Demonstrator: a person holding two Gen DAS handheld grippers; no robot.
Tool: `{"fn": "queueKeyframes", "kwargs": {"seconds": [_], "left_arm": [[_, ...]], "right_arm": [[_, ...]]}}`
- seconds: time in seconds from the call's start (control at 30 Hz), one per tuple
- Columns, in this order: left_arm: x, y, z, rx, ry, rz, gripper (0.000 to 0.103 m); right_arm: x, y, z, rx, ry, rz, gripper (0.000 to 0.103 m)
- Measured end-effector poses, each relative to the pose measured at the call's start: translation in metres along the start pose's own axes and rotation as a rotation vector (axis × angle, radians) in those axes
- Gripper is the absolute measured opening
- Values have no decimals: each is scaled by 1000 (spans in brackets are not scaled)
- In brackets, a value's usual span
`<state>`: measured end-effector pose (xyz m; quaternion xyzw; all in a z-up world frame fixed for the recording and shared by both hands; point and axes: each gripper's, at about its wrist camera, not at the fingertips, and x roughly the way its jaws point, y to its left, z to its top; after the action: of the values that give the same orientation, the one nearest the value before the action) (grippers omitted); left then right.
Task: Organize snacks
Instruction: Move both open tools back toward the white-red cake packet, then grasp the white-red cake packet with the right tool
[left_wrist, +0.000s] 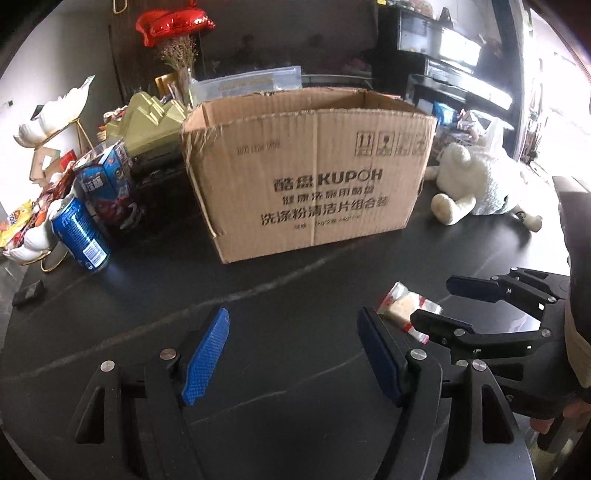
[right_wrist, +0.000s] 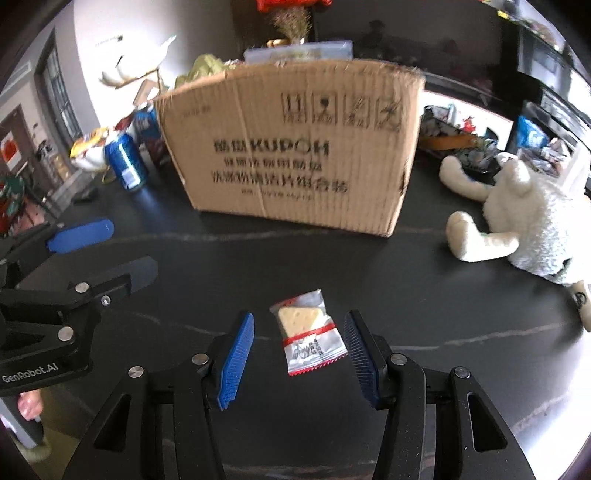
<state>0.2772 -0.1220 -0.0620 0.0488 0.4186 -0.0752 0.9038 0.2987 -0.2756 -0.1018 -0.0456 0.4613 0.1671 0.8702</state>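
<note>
A clear-wrapped cracker packet (right_wrist: 308, 330) with red trim lies flat on the dark table, between the open fingers of my right gripper (right_wrist: 299, 354), which straddles it without touching. The packet also shows in the left wrist view (left_wrist: 404, 308), partly hidden by the right gripper (left_wrist: 439, 304). My left gripper (left_wrist: 293, 354) is open and empty over bare table to the left; it also shows in the right wrist view (right_wrist: 110, 247). An open cardboard box (left_wrist: 306, 170) printed KUPOH stands behind; it also shows in the right wrist view (right_wrist: 295, 147).
A blue drink can (left_wrist: 79, 234) and snack boxes (left_wrist: 107, 177) stand left of the box, with snack bags (left_wrist: 22, 221) in a white holder. A white plush toy (left_wrist: 476, 181) lies right of the box; it also shows in the right wrist view (right_wrist: 524, 218).
</note>
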Motion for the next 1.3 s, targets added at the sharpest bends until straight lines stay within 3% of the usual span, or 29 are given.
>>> {"fn": "queueKeyframes", "kwargs": {"seconds": [0.27, 0.8, 1.03, 1.3], "left_arm": [[18, 4, -8, -44, 55, 20, 73], [36, 12, -12, -72, 110, 21, 73], [37, 14, -14, -79, 117, 17, 73], [32, 15, -17, -76, 102, 19, 73]], "right_arm": [[22, 1, -1, -30, 49, 4, 58], [40, 10, 0, -82, 55, -39, 57], [42, 12, -2, -78, 66, -41, 42], [35, 12, -4, -28, 52, -45, 40]]}}
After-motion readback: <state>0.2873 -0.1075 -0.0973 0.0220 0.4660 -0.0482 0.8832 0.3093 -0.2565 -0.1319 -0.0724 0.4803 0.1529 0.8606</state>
